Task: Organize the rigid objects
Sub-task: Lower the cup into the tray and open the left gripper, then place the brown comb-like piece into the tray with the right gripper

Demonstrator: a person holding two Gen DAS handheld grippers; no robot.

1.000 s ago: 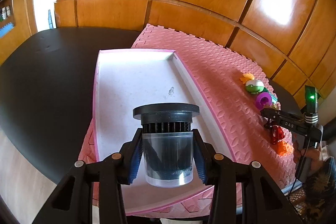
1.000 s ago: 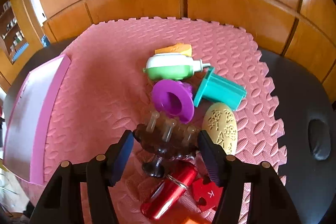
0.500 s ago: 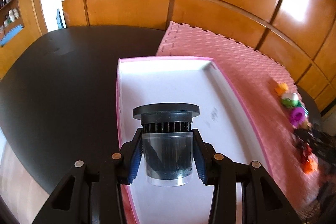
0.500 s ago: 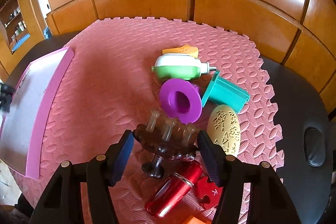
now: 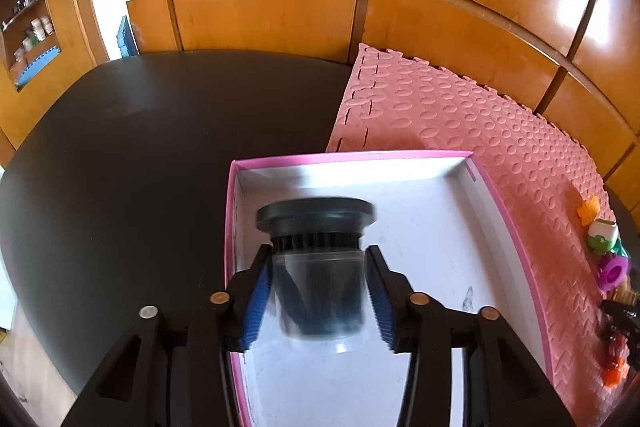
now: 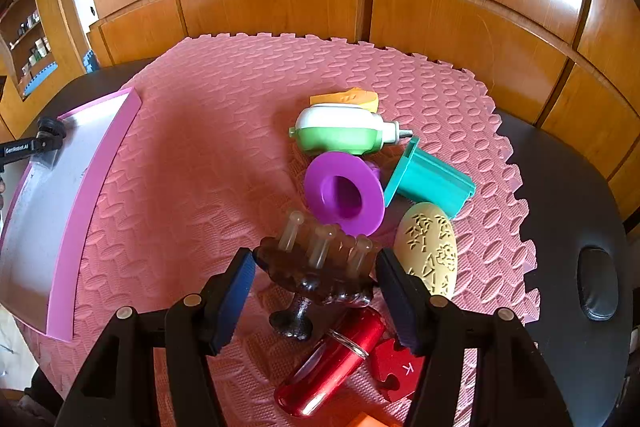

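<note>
Progress looks early, as I judge it: the pink-rimmed tray (image 5: 516,223) holds nothing except the jar being delivered, while the pile of small things waits on the pink foam mat (image 6: 192,163).

Over the tray's near left part, around 7 o'clock in the left wrist view, the left claw (image 5: 318,291) has a clear jar with a black ribbed lid (image 5: 316,259) between its blue pads. Its jaws have just been opening, and a thin gap shows on each side of the blurred jar, so the grip reads as let go. The jar stands with its long axis roughly upright, lid toward 12 o'clock, clear base toward the tray floor.

The right claw (image 6: 316,291) stands apart around a dark brown pegged stand (image 6: 316,275), the pads beside it with a slight gap on each side, not clamped. That stand leans, its foot toward 6 o'clock and its clear pegs toward 12.

Left to sort, from the right wrist view: a green and white bottle (image 6: 340,135) lying with its nozzle toward 3 o'clock, an orange piece (image 6: 348,97) behind it, a purple funnel-shaped piece (image 6: 344,197), a teal block (image 6: 430,181), a yellow patterned egg (image 6: 428,253), a red metal cylinder (image 6: 332,363) lying from 7 to 1 o'clock, and a red puzzle piece (image 6: 396,371). All sit on the mat atop the dark desk (image 6: 568,227).
</note>
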